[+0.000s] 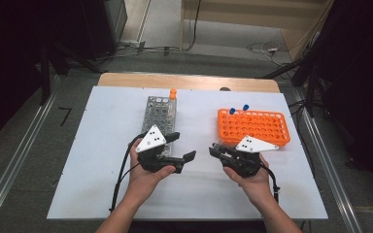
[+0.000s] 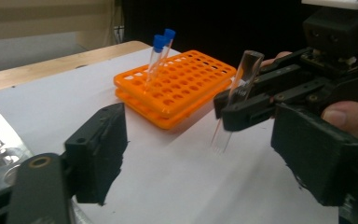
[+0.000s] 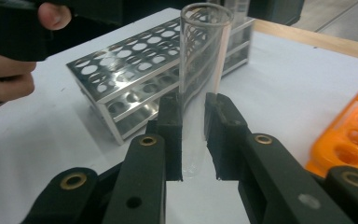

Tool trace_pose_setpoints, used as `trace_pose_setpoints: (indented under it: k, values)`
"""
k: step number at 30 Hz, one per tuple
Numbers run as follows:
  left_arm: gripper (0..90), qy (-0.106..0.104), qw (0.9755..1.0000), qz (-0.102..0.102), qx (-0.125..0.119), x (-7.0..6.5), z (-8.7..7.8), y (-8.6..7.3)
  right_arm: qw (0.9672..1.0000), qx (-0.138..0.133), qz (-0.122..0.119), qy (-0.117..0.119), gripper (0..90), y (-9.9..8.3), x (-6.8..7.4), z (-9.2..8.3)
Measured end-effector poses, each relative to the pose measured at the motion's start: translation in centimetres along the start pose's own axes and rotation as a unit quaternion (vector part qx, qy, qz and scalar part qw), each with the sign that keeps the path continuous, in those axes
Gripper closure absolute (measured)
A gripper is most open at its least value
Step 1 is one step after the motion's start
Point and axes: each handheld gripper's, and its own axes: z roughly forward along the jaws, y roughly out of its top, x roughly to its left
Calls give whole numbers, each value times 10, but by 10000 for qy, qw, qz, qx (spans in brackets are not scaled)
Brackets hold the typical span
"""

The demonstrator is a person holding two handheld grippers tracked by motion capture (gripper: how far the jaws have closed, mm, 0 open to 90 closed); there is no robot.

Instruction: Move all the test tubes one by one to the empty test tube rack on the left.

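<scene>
An orange tube rack (image 1: 254, 127) lies toward the right edge of the white sheet (image 1: 102, 170), with two blue-capped tubes (image 1: 238, 109) standing in holes along its far side. A metal tube rack (image 1: 158, 113) sits left of centre, running toward the far edge; an orange-capped tube (image 1: 173, 93) stands at its far right corner. The wooden tabletop (image 1: 126, 79) shows beyond the sheet's far edge.

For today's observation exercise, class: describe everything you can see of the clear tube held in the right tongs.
The clear tube is a colourless, see-through cylinder, glass or plastic by its look, with an open, uncapped mouth at the top and a rounded closed bottom. It appears empty. The right tongs clamp it at about mid-length between black pads. It is lifted off the white table, leaning slightly, between the metal rack and the orange rack.
</scene>
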Motion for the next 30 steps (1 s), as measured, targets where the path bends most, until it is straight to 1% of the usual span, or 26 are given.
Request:
trace_pose_setpoints:
  k: [8, 11, 15, 20, 22, 25, 30]
  values:
    - [399, -144, 9998, 165, -46, -11, 9, 3, 9993, 203, -216, 237, 743, 3, 23, 16]
    - [476, -224, 9995, 221, 0, -15, 14, 3, 9988, 242, -287, 310, 743, 4, 30, 19]
    - [595, -249, 9991, 330, 81, -19, 19, 1, 9984, 271, -323, 365, 743, 5, 34, 20]
    - [705, -382, 9987, 326, 108, -19, 21, 0, 9982, 313, -289, 421, 743, 6, 36, 22]
    - [733, -421, 9985, 325, 124, -19, 21, 0, 9982, 334, -254, 438, 743, 6, 36, 22]
    - [742, -427, 9984, 327, 145, -18, 22, 0, 9981, 346, -246, 453, 743, 6, 36, 23]
    - [754, -370, 9987, 322, 161, -18, 22, 1, 9980, 358, -234, 460, 743, 6, 35, 23]
